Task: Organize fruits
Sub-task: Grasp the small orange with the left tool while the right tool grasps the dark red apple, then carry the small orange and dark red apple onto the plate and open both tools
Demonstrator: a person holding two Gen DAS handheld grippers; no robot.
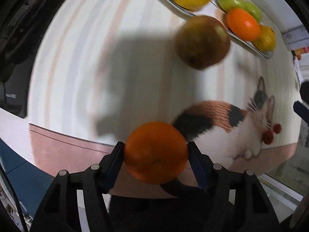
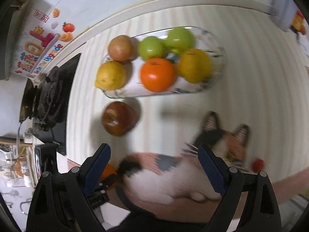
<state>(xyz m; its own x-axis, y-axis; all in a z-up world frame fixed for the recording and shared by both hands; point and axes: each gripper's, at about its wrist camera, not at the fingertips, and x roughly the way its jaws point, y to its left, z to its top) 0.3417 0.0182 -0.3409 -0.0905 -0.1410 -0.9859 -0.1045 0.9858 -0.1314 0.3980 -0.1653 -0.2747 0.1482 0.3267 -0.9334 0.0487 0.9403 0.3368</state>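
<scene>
Now the left tool is clenched on an orange low over the cat-print cloth on the counter, the right tool spread and empty, so lifting it to the glass tray seems next.

Red apple beside fruit tray; jaws wide.

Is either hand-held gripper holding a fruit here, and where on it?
The left hand-held gripper clamps the orange across its widest sides. The right hand-held gripper is open and empty.
</scene>
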